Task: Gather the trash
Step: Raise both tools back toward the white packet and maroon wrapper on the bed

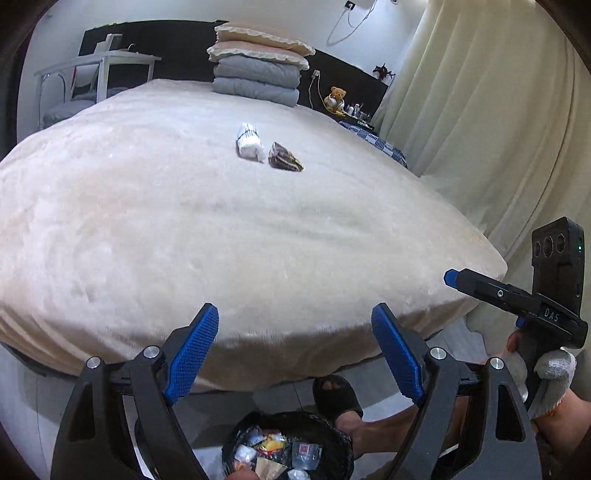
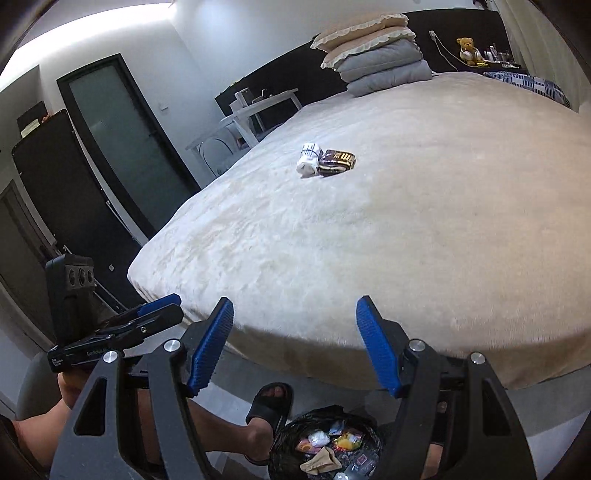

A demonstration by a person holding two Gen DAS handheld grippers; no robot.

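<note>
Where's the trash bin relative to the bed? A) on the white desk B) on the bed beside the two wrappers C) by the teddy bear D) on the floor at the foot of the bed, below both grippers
D: the black-lined trash bin sits on the floor below the bed's near edge, already holding wrappers.

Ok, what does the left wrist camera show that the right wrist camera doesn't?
Only the left wrist view shows the cream curtain and a cable on the wall. Only the right wrist view shows the dark frosted-glass door. Both show the bed with a white bundle beside a brown wrapper, the stacked pillows, the teddy bear and the filled trash bin.
</note>
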